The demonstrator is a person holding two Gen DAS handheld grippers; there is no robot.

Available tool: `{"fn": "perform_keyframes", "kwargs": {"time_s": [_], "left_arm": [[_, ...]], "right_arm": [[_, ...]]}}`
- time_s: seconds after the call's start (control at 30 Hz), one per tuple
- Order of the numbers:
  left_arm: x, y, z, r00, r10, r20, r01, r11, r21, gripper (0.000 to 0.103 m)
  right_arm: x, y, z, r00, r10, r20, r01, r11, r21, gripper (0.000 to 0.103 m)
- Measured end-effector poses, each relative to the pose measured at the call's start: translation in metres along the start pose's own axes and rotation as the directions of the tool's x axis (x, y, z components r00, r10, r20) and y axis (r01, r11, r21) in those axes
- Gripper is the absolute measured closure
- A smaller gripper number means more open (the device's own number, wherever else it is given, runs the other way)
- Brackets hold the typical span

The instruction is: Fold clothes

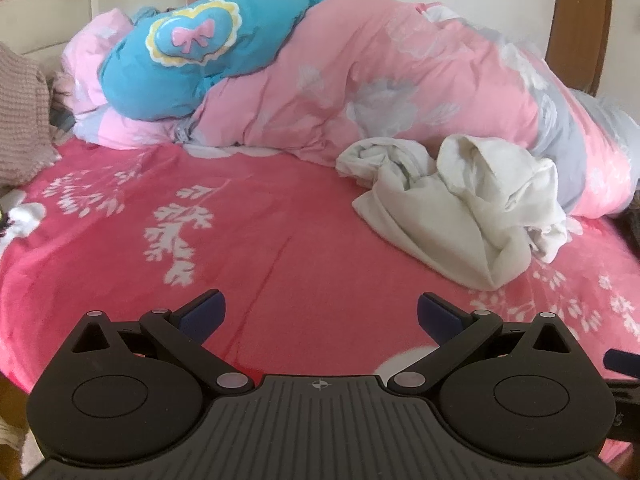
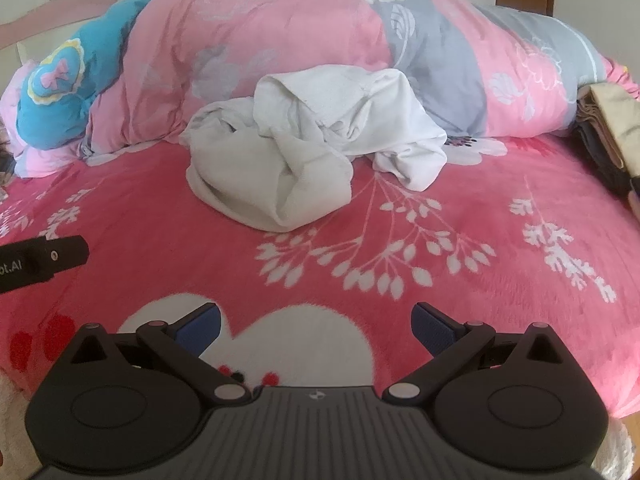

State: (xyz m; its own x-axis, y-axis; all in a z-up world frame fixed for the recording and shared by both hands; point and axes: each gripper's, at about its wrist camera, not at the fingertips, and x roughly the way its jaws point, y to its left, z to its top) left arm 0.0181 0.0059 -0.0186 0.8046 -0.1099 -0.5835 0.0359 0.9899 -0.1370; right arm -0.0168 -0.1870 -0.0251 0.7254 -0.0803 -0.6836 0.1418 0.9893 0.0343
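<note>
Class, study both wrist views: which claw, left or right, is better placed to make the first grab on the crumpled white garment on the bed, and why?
Probably the right claw. In its view the white garment lies almost straight ahead of its open fingers. For the left claw, also open, the garment sits off to the right.

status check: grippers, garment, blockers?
Left gripper open, empty; right gripper open, empty. White garment crumpled, untouched on the pink blanket, against the quilt. Path to it clear.
</note>
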Motion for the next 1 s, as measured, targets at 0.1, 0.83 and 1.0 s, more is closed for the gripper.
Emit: {"fn": "perform_keyframes", "kwargs": {"time_s": [0.1, 0.83, 1.0], "left_arm": [[0.008, -0.003, 0.005, 0.999, -0.032, 0.016, 0.032, 0.999, -0.008, 0.000], [0.125, -0.054, 0.032, 0.966, -0.245, -0.086, 0.242, 0.969, -0.043, 0.017], [0.131, -0.052, 0.032, 0.964, -0.250, -0.093, 0.245, 0.968, -0.062, 0.055]], "right_arm": [[0.007, -0.005, 0.001, 1.000, -0.003, 0.007, 0.003, 1.000, 0.002, 0.000], [0.100, -0.078, 0.061, 0.956, 0.222, 0.194, -0.249, 0.960, 0.131, 0.009], [0.134, -0.073, 0.067, 0.932, 0.343, 0.121, -0.358, 0.921, 0.150, 0.038]]}}
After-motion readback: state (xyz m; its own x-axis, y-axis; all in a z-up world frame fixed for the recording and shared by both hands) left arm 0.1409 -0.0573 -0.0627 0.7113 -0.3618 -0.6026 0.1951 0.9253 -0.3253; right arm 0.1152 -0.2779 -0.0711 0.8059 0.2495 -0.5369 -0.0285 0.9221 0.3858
